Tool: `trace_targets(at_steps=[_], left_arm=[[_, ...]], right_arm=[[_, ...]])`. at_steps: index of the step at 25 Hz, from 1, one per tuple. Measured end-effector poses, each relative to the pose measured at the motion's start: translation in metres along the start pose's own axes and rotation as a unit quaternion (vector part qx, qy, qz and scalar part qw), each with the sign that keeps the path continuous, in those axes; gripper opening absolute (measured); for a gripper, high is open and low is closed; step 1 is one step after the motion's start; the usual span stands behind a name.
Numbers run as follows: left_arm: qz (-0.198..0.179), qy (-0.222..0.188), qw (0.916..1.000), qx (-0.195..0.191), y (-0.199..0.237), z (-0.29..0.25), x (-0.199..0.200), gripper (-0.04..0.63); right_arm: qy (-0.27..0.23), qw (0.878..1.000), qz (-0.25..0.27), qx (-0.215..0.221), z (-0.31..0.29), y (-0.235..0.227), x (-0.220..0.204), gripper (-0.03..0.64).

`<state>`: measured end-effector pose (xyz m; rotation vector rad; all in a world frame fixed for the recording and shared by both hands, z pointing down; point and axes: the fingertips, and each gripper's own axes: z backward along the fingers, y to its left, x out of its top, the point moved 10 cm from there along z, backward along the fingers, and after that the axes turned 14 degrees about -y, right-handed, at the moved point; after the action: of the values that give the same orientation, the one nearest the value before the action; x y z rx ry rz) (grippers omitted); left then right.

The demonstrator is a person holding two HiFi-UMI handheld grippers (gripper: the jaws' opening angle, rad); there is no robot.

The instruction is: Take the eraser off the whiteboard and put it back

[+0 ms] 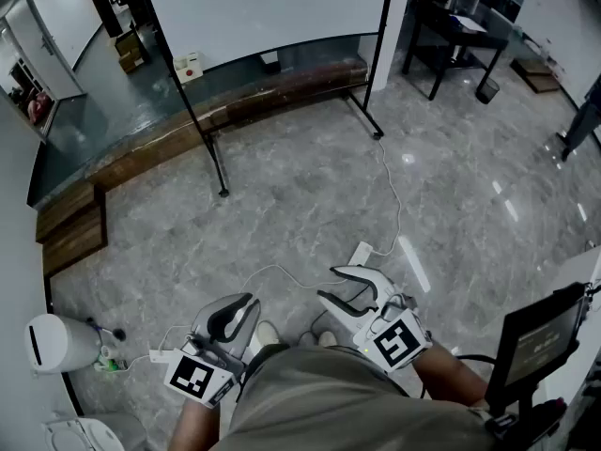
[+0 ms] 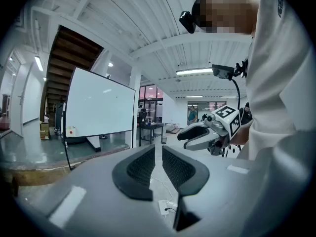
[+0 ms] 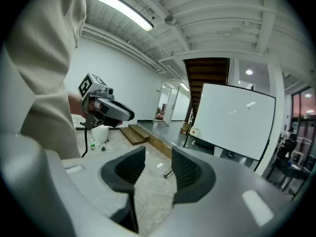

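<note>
"Where's the eraser from here?"

"Far off, across the room. See the whiteboard [image 1: 272,7] at the far side? There's a small white block with a red spot at its lower left corner. I take that for the eraser [image 1: 188,66]. Neither gripper is anywhere near it."

"Which hand has the shorter way?"

"The left gripper [image 1: 237,310], I'd say. It's held low at the person's waist, and the eraser lies almost straight ahead of it, far and a touch to the left. The right gripper [image 1: 329,284] would have to reach across."

"And the jaws?"

"The left ones stand only a narrow slit apart, with nothing in them. The right ones are spread wide, empty too. So the nearer hand is the one that would need to open up before it could take the block."

"Which way does the block run, long side up or flat?"

"Too small to tell from here. It looks about square."

"Anything in the way?"

"The black stand leg [image 1: 202,130] slants down just left of the eraser, and its foot sticks out on the near side. A low wooden step [image 1: 244,101] runs along the ground below the board. Close to the person's feet a white cable [image 1: 390,195] trails to a power strip [image 1: 362,252] on the grey floor [image 1: 282,186], which could trip someone. The white bin [image 1: 61,341] at the near left sits well out of the line."
</note>
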<state>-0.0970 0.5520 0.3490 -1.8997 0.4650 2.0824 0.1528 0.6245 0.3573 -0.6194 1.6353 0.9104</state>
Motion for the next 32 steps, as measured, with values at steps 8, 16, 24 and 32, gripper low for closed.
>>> trace_targets(at_steps=[8,16,24,32], left_arm=[[-0.009,0.004,0.9991,0.041,0.032,0.027,0.014,0.054],[0.0,-0.001,0.9995,0.033,0.046,0.029,0.03,0.054],[0.01,-0.006,0.9996,0.026,0.082,0.05,0.025,0.054],[0.012,-0.009,0.9994,0.033,0.124,0.119,0.016,0.054]], right_arm=[[0.0,0.999,0.019,0.039,-0.051,-0.001,0.022,0.17],[0.004,0.999,0.014,0.04,-0.066,0.0,0.042,0.17],[0.015,0.999,0.005,0.048,-0.107,0.018,0.041,0.17],[0.004,0.999,0.011,0.052,-0.161,0.071,0.057,0.17]])
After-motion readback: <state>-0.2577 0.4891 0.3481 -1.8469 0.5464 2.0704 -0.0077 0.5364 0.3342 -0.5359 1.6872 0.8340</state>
